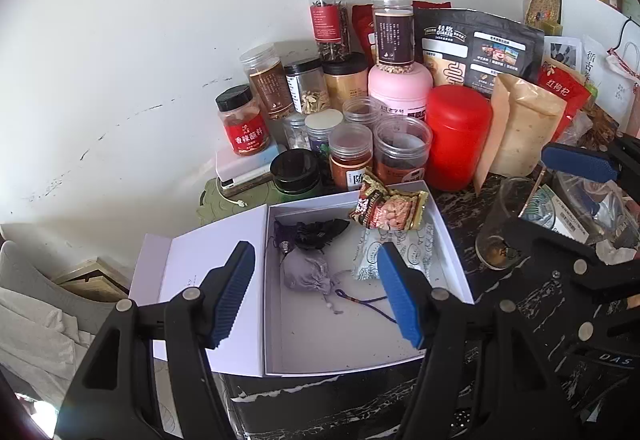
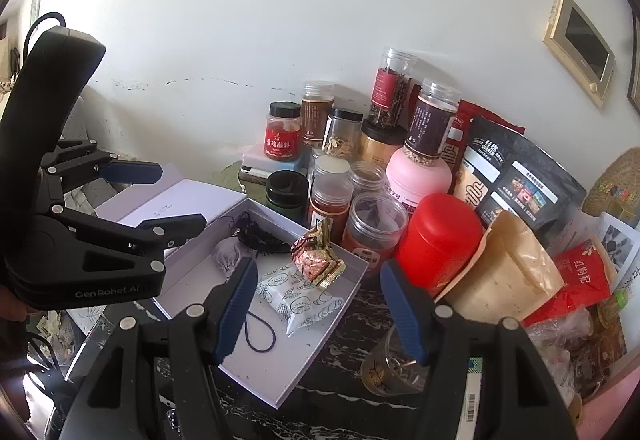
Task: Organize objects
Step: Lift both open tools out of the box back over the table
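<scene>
An open white box [image 1: 276, 340] lies on the dark marble counter. It holds a lilac pouch [image 1: 306, 274], a black pouch [image 1: 320, 232], a white patterned packet [image 1: 394, 254] and a gold-and-red snack packet [image 1: 386, 206] leaning on its far rim. My left gripper [image 1: 320, 292] is open and empty above the box. My right gripper [image 2: 318, 304] is open and empty over the box's [image 2: 304, 356] right side, near the white packet [image 2: 300, 298] and snack packet [image 2: 318, 260]. The left gripper also shows in the right wrist view [image 2: 160, 196].
Many jars stand behind the box against the wall, with a red canister [image 1: 456, 136], a pink bottle [image 1: 400, 88] and bags [image 1: 520, 124] to the right. An empty glass [image 2: 394, 364] stands right of the box. The box's lid [image 1: 208, 272] lies open to the left.
</scene>
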The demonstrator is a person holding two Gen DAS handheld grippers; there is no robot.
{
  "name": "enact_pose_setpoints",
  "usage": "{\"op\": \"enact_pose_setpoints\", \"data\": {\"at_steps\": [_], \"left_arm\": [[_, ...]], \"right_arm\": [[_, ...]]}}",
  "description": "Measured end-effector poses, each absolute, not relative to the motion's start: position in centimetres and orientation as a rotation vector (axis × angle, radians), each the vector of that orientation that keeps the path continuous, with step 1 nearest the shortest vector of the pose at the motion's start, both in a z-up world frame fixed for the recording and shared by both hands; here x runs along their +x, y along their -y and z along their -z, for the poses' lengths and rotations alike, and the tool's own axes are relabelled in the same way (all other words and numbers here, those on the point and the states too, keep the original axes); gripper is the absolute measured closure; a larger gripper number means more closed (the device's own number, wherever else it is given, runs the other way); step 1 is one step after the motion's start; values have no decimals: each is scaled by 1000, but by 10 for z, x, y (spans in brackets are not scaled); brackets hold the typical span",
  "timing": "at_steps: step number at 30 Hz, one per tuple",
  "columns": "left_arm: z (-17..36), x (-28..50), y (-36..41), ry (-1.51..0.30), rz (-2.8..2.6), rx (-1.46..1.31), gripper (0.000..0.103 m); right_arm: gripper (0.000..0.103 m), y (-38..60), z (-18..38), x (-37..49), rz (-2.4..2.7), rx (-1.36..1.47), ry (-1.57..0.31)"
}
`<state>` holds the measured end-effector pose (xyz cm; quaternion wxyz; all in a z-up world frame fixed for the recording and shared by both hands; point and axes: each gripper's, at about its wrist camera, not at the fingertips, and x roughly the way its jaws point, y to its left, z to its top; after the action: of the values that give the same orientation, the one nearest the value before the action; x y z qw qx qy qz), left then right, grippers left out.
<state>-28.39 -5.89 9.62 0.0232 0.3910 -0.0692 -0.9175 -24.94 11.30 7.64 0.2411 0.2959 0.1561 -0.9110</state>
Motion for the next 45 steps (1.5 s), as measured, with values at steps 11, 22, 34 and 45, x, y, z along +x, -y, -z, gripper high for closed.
{"op": "enact_pose_setpoints", "data": {"at_steps": [11,22,34,45], "left_arm": [[-108,-234,36,217,2867,1196,39],[-103,-187,21,214,2878,1200,36],[-79,-135,18,171,2852,1238,36],[-59,-83,14,141,2838,1256,36]], "right_arm": [[38,-132,-83,-205,2504,786,-420],[38,-147,-72,-163,2498,795,-413],[38,-153,-47,-118,2451,811,-411],[38,-157,-26,-86,2418,834,-379]]}}
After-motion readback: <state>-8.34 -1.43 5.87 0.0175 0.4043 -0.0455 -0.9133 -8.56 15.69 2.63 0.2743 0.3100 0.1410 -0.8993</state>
